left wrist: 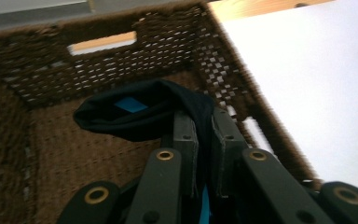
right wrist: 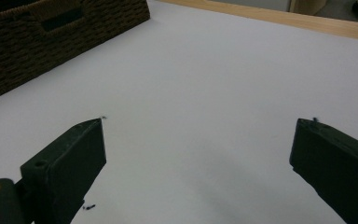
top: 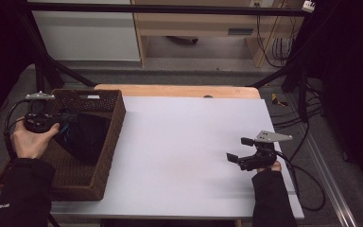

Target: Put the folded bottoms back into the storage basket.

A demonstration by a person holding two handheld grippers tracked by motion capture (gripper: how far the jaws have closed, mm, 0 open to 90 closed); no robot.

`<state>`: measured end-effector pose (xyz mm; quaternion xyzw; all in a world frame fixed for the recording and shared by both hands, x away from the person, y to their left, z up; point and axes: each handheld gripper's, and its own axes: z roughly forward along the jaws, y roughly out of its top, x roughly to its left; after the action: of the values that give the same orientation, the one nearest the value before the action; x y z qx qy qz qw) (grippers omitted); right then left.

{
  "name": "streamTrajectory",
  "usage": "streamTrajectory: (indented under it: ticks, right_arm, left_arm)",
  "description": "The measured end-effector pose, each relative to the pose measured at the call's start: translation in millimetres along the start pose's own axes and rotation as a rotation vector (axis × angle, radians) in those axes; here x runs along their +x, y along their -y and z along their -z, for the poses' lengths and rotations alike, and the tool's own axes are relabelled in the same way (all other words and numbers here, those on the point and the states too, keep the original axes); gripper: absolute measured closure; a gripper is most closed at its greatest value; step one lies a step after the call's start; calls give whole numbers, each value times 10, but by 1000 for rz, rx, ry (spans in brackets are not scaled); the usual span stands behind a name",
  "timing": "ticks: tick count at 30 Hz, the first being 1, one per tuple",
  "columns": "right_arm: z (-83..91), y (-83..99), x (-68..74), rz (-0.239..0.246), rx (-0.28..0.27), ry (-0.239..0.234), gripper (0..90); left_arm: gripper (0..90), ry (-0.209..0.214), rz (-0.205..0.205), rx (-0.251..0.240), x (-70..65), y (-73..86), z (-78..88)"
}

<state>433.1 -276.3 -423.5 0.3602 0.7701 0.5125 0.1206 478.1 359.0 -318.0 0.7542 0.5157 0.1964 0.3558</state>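
Left gripper view shows the left hand-held gripper [left wrist: 204, 140] pinching a dark cloth [left wrist: 140, 112] inside the wicker basket [left wrist: 177, 51] at frame centre, release remaining, while the right hand-held gripper [right wrist: 198, 144] stands spread above the counter [right wrist: 205, 70].

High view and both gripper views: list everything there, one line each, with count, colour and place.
wicker basket: one, dark brown, left edge of the table.
dark cloth: one, black or navy with a blue patch, inside the basket, pinched by the left gripper.
white sheet: one, covers the table top.
wooden table: one, light wood, showing along the far edge.
left gripper: one, black, shut on the cloth over the basket.
right gripper: one, black, jaws open above the white sheet at the right.
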Motion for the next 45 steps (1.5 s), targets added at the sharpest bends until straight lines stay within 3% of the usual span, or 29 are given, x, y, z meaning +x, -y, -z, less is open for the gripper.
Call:
streamTrajectory:
  ticks: [2,3,4,5,6,7,8,11,13,21,29,45]
  right_arm:
    - [-1,0,-1,-1,-1,1,38]
    - [-2,1,-2,-2,0,1,38]
    - [-2,1,-2,-2,0,1,38]
    - [-3,2,-1,1,0,0,38]
    - [-3,2,-1,1,0,0,38]
    - [-2,1,-1,1,-1,-2,38]
    - [0,1,-2,-1,-3,-1,38]
    - [-4,4,-4,0,0,0,38]
    - [-6,4,-3,0,-2,-1,38]
    - [-13,6,-1,-1,2,0,39]
    - [-12,6,1,0,-3,-4,38]
    - [-5,2,-2,-7,-7,-6,39]
  left_arm:
    - [803,-24,-12,-1,58,22,-28]
    - [767,-71,-15,4,131,49,-63]
    - [716,-71,-15,4,131,49,-63]
    - [646,-95,-2,-26,209,97,-78]
    - [583,-95,-2,-26,209,97,-78]
    - [583,-110,14,-49,246,133,-77]
    - [526,-114,21,-59,262,155,-75]
    - [362,-95,48,-104,308,260,-55]
    - [338,-86,58,-114,310,281,-50]
    - [83,-28,90,-162,241,364,4]
    - [32,11,65,-203,24,405,51]
    - [32,120,-16,-290,-498,422,38]
